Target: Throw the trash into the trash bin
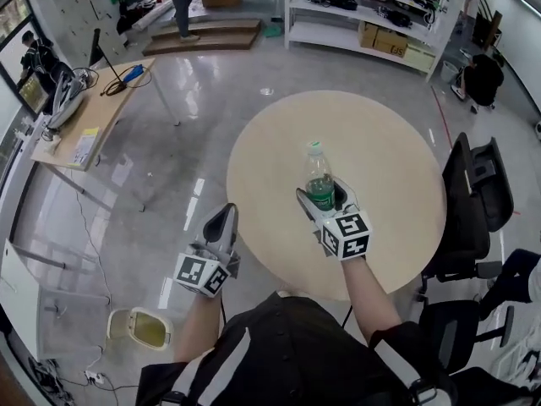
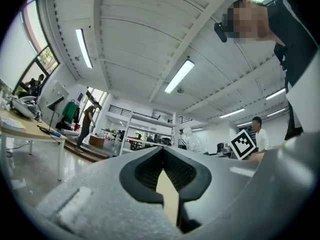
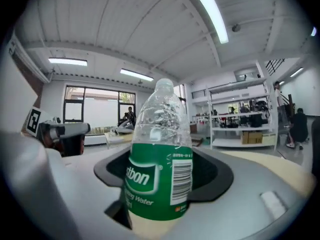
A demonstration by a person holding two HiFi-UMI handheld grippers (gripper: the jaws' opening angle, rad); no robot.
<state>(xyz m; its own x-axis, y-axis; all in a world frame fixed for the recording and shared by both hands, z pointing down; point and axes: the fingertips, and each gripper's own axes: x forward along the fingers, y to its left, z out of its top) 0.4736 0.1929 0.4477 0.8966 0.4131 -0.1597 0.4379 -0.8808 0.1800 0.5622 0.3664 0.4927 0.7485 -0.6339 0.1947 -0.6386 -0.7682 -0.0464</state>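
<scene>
Head view: The right gripper [image 1: 322, 191] is over the round worktop [image 1: 397, 159]. Its jaws are closed on a water bottle [image 1: 319, 174], which stands upright between them. The bottle is clear plastic with a green label and a pale cap. The left gripper [image 1: 226, 215] is left of the worktop's near edge, above the polished floor [image 1: 169, 193]. Its jaws come to a point with nothing in them. The trash bin [image 1: 140, 328] stands on the floor at lower left, beside the person's left arm and well apart from the bottle. It is white with a yellowish inside. Black office chairs [image 1: 473, 201] stand to the right of the worktop, a desk [image 1: 89, 121] to the far left, and white shelving [image 1: 363, 15] at the back.

Left gripper view: The jaws are together, with only a thin pale sliver showing along the seam. No object is gripped. The view faces across the room under the ceiling lights [image 2: 178, 76]. A marker cube [image 2: 243, 143] shows at the right.

Right gripper view: The bottle fills the space between the jaws. Both dark pads [image 3: 210, 174] bear on the green label [image 3: 155, 181] at the lower body. The neck and cap rise clear above the jaws. The bottle stands upright and looks empty. The other gripper shows at the left edge.
</scene>
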